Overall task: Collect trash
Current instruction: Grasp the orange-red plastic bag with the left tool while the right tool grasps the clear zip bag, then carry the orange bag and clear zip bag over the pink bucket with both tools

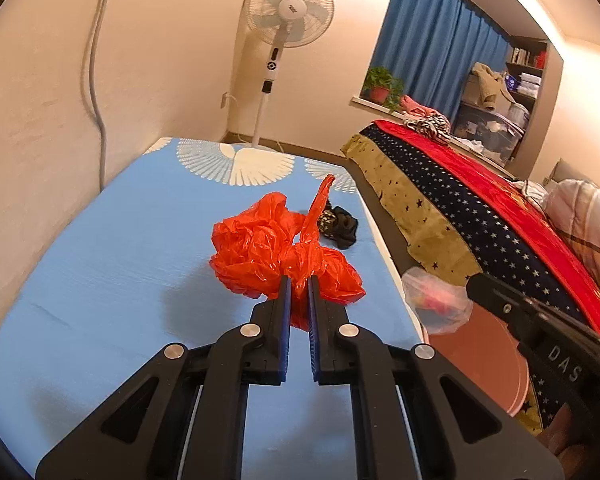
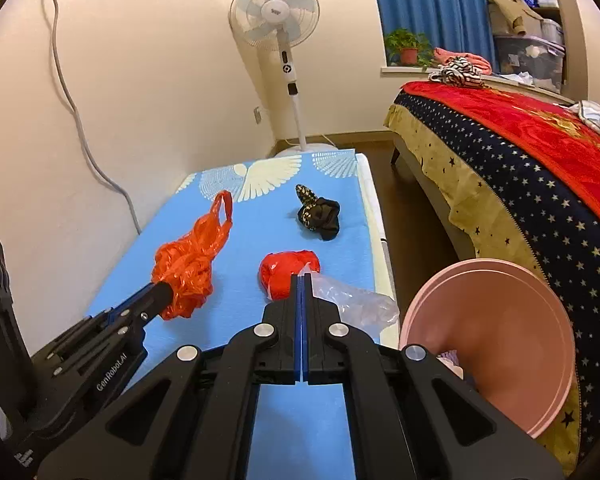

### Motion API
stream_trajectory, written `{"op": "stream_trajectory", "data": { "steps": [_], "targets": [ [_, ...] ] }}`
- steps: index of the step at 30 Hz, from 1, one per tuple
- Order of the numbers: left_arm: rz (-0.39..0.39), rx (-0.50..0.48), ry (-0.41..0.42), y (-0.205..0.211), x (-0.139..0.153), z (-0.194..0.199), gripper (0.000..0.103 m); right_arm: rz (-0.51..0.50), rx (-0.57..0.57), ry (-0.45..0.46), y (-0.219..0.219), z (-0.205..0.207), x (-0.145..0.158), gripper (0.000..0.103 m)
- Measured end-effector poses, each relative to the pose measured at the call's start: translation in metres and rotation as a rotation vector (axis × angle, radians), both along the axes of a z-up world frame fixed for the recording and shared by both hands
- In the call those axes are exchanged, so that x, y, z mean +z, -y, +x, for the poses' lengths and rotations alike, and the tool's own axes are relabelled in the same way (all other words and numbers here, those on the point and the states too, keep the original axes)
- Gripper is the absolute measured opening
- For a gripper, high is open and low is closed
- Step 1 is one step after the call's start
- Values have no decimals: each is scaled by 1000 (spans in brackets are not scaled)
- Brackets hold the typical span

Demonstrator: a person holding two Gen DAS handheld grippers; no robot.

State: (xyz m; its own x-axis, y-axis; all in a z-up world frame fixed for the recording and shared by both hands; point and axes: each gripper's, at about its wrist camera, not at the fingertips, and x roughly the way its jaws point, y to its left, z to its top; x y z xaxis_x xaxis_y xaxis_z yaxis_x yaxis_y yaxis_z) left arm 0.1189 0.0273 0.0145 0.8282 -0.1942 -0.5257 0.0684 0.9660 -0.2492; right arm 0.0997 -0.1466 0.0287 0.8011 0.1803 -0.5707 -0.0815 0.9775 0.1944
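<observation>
My left gripper (image 1: pixel 299 280) is shut on a crumpled orange plastic bag (image 1: pixel 260 252) and holds it over the blue table cloth (image 1: pixel 120 260); the bag also shows in the right wrist view (image 2: pixel 188 264), at the left gripper's tips. My right gripper (image 2: pixel 301 278) is shut on a clear plastic bag (image 2: pixel 352 300) with a red bundle (image 2: pixel 286 270) in it, near the table's right edge. That clear bag shows in the left wrist view (image 1: pixel 436 300). A pink basin (image 2: pixel 496 336) sits low at the right, between table and bed.
A black and gold scrunchie-like cloth (image 2: pixel 320 216) lies on the table farther back. A standing fan (image 2: pixel 284 40) is behind the table. A bed with a starred blanket (image 2: pixel 540 200) runs along the right. A wall with a cable (image 2: pixel 72 112) is at left.
</observation>
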Motion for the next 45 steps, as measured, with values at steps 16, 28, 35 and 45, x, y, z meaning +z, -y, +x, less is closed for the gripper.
{"op": "stream_trajectory", "data": {
  "steps": [16, 28, 35, 45],
  "targets": [
    [36, -53, 45, 18, 14, -24, 8, 13, -40, 48, 23, -30, 22, 0],
    [44, -94, 48, 39, 11, -20, 8, 13, -81, 53, 45, -34, 24, 0],
    [48, -122, 48, 54, 8, -17, 8, 10, -116, 47, 60, -34, 22, 0],
    [74, -184, 72, 79, 9, -16, 8, 6, -187, 45, 89, -33, 20, 0]
  ]
}}
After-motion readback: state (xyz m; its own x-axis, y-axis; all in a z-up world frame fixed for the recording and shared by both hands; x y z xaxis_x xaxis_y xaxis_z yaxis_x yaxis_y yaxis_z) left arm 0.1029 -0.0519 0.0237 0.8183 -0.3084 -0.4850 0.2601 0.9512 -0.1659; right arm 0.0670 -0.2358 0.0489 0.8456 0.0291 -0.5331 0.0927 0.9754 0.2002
